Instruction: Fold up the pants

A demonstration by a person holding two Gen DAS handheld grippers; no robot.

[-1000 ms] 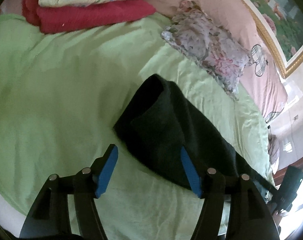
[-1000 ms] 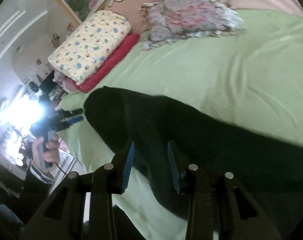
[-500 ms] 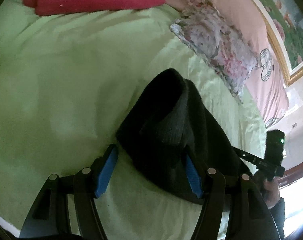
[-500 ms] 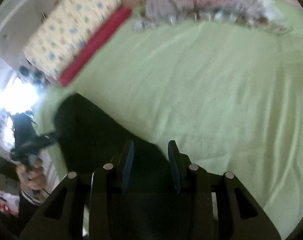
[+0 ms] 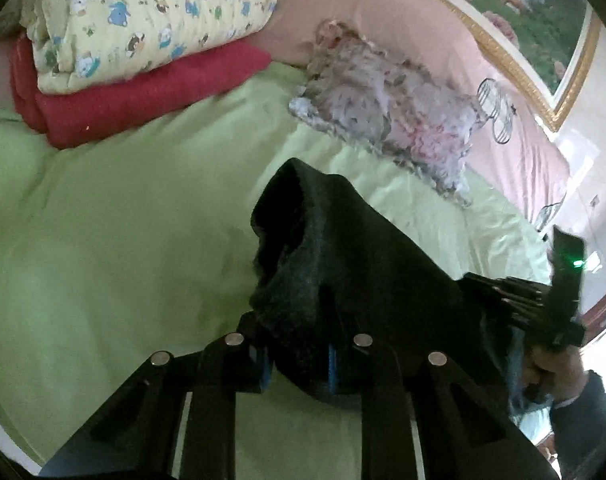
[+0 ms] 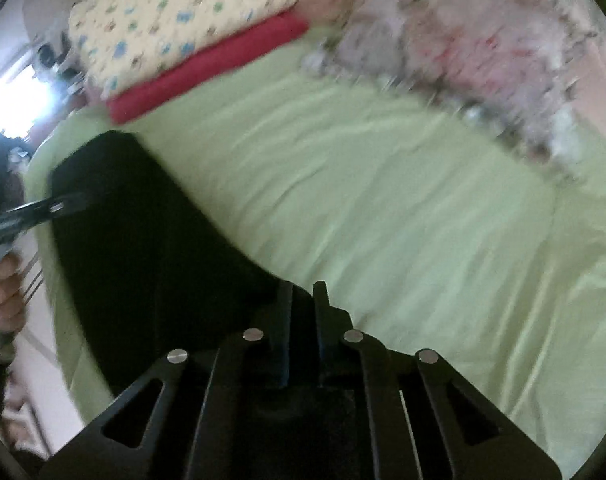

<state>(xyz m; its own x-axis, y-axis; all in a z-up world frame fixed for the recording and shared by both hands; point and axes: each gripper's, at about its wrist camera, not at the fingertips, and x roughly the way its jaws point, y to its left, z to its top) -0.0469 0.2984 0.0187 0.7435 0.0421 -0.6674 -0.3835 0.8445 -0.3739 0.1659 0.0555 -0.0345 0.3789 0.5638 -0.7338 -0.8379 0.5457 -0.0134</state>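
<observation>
Black pants [image 5: 343,264] hung stretched between your left gripper [image 5: 297,364] and right gripper [image 6: 302,332], both clamped on cloth, long axis crosswise above the green bedsheet [image 6: 383,208], each end equally near.

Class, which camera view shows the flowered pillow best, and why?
The left wrist view: the flowered pillow is sharp and whole, lying by the pink headboard. The right wrist view shows it smeared by motion blur.

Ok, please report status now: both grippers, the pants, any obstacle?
Left gripper shut on black pants. Right gripper shut on pants too. Nothing in the way.
</observation>
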